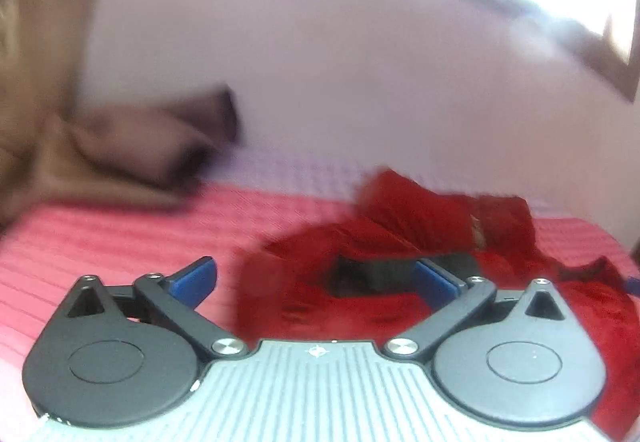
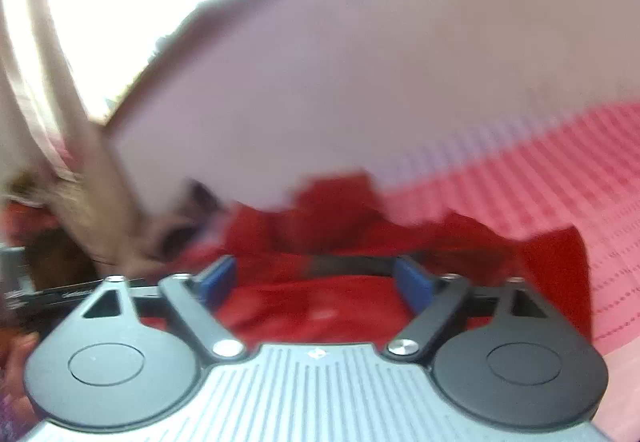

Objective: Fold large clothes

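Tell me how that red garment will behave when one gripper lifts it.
The red garment lies crumpled in soft folds, so it will probably droop and trail. It looks plush, likely grippy rather than slippery. On the ribbed bedspread it may drag, not slide.

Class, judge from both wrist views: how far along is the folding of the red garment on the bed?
Done: nothing looks folded; the red garment lies bunched on the pink bedcover. In hand: the left gripper and right gripper are open, close over the cloth, gripping nothing. Left: spreading it flat, then every fold. A tan cloth lies beyond; blur hides details.
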`<state>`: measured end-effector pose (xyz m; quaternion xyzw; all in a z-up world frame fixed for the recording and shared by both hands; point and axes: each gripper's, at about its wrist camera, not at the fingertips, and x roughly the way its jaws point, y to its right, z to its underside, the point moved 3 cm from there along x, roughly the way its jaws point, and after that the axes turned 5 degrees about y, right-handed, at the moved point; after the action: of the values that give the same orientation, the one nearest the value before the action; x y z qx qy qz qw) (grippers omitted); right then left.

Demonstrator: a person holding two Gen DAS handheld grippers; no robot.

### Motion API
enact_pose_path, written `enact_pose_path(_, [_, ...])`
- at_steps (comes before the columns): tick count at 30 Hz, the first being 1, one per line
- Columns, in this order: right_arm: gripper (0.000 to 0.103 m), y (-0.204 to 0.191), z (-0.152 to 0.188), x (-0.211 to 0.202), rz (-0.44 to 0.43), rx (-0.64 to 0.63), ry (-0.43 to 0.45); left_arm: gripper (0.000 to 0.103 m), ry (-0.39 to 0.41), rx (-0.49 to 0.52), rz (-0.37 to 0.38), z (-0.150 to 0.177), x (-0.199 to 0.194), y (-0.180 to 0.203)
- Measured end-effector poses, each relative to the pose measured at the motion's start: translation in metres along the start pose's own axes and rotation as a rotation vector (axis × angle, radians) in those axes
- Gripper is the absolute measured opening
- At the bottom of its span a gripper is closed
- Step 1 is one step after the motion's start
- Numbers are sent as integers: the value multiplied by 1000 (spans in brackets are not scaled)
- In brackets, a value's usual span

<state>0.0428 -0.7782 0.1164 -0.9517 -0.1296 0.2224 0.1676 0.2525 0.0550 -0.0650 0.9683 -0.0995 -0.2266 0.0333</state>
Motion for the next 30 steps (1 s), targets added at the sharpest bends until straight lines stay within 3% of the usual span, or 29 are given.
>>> enact_pose_path(4, [97,-37,22,-35,-116,-102,44,103,-48,5,22,2,-11,-37])
enact_pose_path(9, [99,-55,49,-35,-155,-141,12,98,-185,-62,90,32,14,-64])
enact_pose_path(13, [99,-62,60,-29,-162,-150,-30,99,-230,-98,227,48,32,-68])
enact_pose_path(19, [99,-78,60,-32,-193,-185,-8,93,-285,-109,417,56,55,-76])
enact_pose_path(20, [99,-79,61,-33,-192,-183,-7,89,-284,-97,439,56,57,-75])
enact_pose_path(22, [99,-81,62,-30,-189,-176,-11,66,-289,-103,500,60,56,-72])
enact_pose_path(23, [99,-81,64,-29,-191,-169,-14,48,-303,-150,548,63,57,-72])
enact_pose_path(24, [99,-81,66,-29,-190,-164,-15,45,-300,-182,551,66,55,-70])
enact_pose_path(27, [99,-87,71,-26,-191,-188,-22,34,-224,-152,543,69,38,-66])
enact_pose_path(30, [99,-97,75,-26,-199,-232,-34,30,-206,-228,544,73,33,-71])
